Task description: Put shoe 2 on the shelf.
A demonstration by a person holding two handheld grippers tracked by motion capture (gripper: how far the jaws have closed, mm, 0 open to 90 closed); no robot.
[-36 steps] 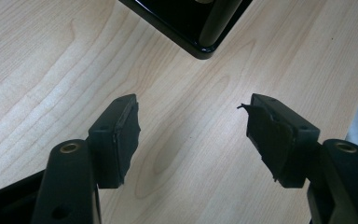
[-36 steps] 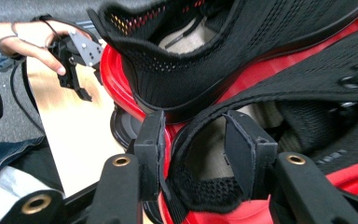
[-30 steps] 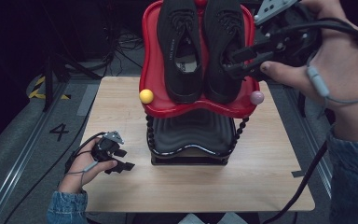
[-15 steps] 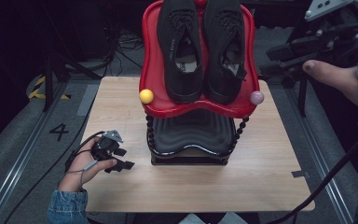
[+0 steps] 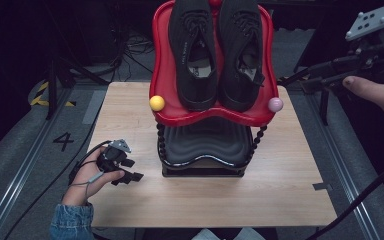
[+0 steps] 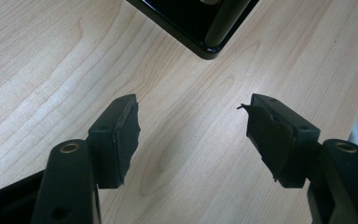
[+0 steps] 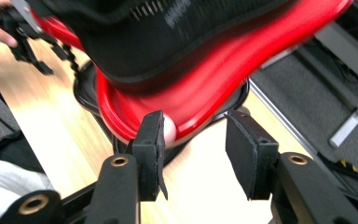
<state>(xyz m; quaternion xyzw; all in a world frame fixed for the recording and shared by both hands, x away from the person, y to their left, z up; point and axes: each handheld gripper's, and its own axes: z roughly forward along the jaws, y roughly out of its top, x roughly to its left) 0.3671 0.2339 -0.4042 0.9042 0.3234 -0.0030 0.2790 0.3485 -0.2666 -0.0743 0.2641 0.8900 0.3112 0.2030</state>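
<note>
Shoes: two black shoes (image 5: 215, 50) sit side by side on the red tray (image 5: 162, 80), the top shelf of a small rack in the middle of the table (image 5: 130, 120).
Right gripper: the right gripper (image 5: 292, 77) is out past the right side of the tray, near the pink ball (image 5: 275, 104) at the tray's corner. It is not touching a shoe.
Right jaws: open, with nothing between them.
Left gripper: the left gripper (image 5: 130, 170) rests low on the table, beside the black bottom shelf (image 5: 205, 145).
Left jaws: open wide over bare wood, holding nothing.
Job now: it looks like the right hand has let go of the shoes and is backing off.
How to do it well: pull the right gripper straight away from the tray. Keep the jaws open so they don't catch the rim or the pink ball. Go slow, so the shoes don't slide.
Watch out: the tray tilts toward the front, so one bump could make a shoe slip.
</note>
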